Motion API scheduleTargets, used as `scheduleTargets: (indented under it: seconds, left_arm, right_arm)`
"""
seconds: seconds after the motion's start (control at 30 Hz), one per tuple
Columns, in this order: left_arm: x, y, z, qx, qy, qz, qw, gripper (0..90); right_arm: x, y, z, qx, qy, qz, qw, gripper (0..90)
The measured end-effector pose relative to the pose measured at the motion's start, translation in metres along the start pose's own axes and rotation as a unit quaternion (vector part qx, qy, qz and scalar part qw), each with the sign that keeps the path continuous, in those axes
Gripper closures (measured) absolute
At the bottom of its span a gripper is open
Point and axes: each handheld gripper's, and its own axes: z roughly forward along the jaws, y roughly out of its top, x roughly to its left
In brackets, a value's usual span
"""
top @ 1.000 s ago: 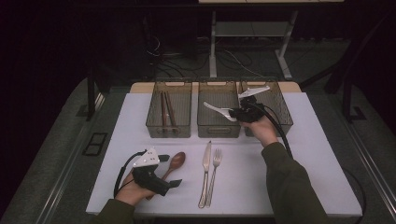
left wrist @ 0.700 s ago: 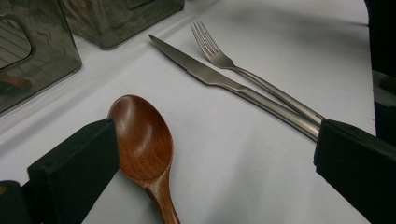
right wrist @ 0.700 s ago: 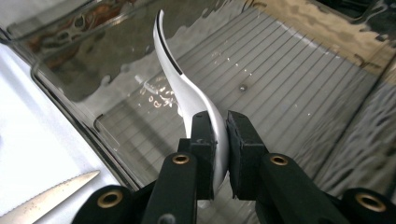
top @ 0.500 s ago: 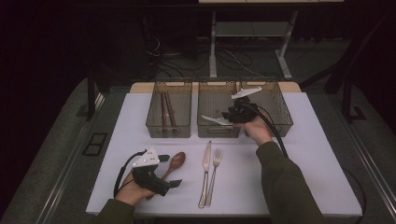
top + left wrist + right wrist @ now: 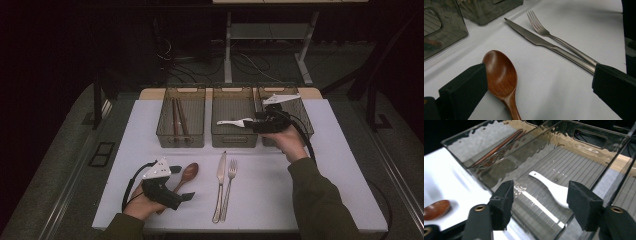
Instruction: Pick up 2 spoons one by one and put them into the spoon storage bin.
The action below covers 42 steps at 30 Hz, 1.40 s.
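A white ceramic spoon (image 5: 234,121) (image 5: 550,188) lies flat on the ribbed floor of the middle clear bin (image 5: 233,140) (image 5: 499,173). My right gripper (image 5: 255,123) (image 5: 539,201) hovers over that bin's right side; its jaws have just been opening and stand apart with nothing pressed between them. At the near left, my left gripper (image 5: 181,189) (image 5: 536,85) rests on the table, wide open. A brown wooden spoon (image 5: 188,173) (image 5: 500,73) lies with its bowl beside the left jaw. A steel knife (image 5: 220,182) (image 5: 541,42) and fork (image 5: 229,181) (image 5: 549,33) lie side by side at the middle front.
The left bin (image 5: 181,139) holds brown wooden sticks (image 5: 176,116) (image 5: 499,145). A third bin (image 5: 306,120) stands at the right, behind my right hand. A white mat (image 5: 340,165) covers the table, with bare room at its right. A metal stand (image 5: 270,35) is behind the table.
The right gripper's jaws went from shut on the white spoon to open, and the spoon dropped onto the middle bin's floor. The right hand drew back slightly. The left hand stayed still.
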Motion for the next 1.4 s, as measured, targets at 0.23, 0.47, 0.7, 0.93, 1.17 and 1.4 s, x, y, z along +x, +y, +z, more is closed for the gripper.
scheduleTargets:
  seconds: [0.23,0.47,0.7,0.93,1.17,1.4]
  left_arm:
    - [0.001,0.000,0.000,0.003,0.001,-0.001,1.0000,0.0]
    - [0.001,0.000,0.000,0.004,0.003,-0.001,1.0000,0.0]
    - [0.001,-0.001,0.001,0.007,0.005,-0.002,1.0000,0.0]
    - [0.001,-0.001,0.000,0.007,0.007,-0.003,0.9999,0.0]
    - [0.001,-0.001,0.000,0.009,0.010,-0.001,0.9999,0.0]
    - [0.000,-0.001,-0.001,0.008,0.012,0.000,0.9999,0.0]
  right_arm:
    - [-0.001,-0.016,-0.015,-0.007,-0.010,0.010,0.9999,27.1]
    - [0.004,-0.030,-0.027,-0.015,-0.010,0.008,0.9998,20.1]
    - [0.012,-0.054,-0.038,-0.030,-0.001,0.010,0.9995,18.3]
    - [0.012,-0.072,-0.047,-0.025,-0.007,0.006,0.9996,18.3]
    - [0.010,-0.093,-0.057,-0.023,-0.011,0.013,0.9996,18.3]
    - [0.008,-0.120,-0.075,-0.030,-0.010,0.018,0.9993,18.2]
